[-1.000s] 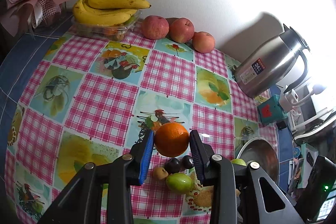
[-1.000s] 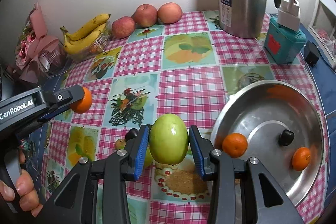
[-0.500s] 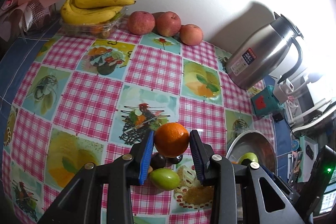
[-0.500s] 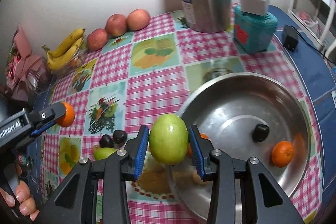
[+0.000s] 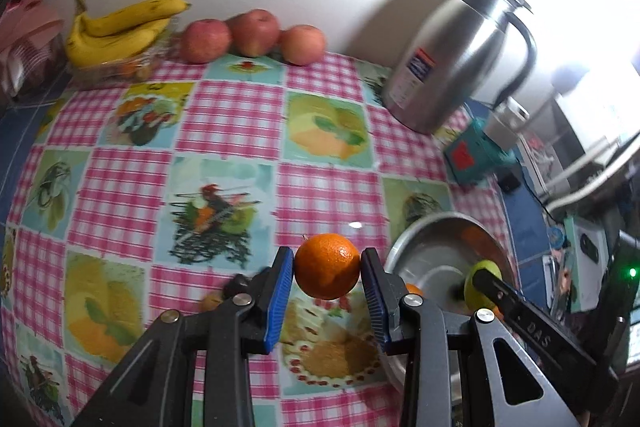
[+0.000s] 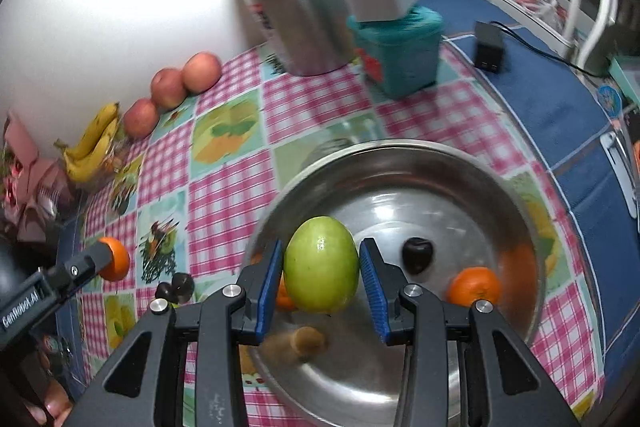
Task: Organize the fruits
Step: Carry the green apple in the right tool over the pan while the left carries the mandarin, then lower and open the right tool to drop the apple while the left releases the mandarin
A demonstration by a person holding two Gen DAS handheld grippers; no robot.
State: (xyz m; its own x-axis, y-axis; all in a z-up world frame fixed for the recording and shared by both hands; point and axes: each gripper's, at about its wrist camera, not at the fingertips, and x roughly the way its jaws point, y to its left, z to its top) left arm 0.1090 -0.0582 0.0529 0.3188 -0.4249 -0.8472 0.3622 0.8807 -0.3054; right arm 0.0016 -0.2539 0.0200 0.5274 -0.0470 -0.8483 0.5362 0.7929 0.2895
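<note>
My left gripper (image 5: 327, 277) is shut on an orange (image 5: 327, 265), held above the checked tablecloth just left of the steel bowl (image 5: 424, 239). Over that bowl (image 6: 400, 163), my right gripper (image 6: 322, 277) is shut on a green apple (image 6: 321, 264). Inside the bowl lie an orange (image 6: 474, 285), a dark plum (image 6: 417, 254), a small brown fruit (image 6: 308, 339) and another orange partly hidden behind the left pad. Two dark plums (image 6: 176, 287) rest on the cloth left of the bowl. The left gripper with its orange (image 6: 114, 259) shows at the left edge of the right wrist view.
Bananas (image 5: 120, 27) on a clear punnet and three red apples (image 5: 252, 35) line the wall. A steel kettle (image 5: 452, 59) and a teal box (image 5: 476, 155) stand behind the bowl. A black adapter (image 6: 488, 45) lies on the blue cloth.
Both grippers moved right with their fruit: the green apple now hangs over the bowl instead of beside it, and the orange has come up to the bowl's left rim.
</note>
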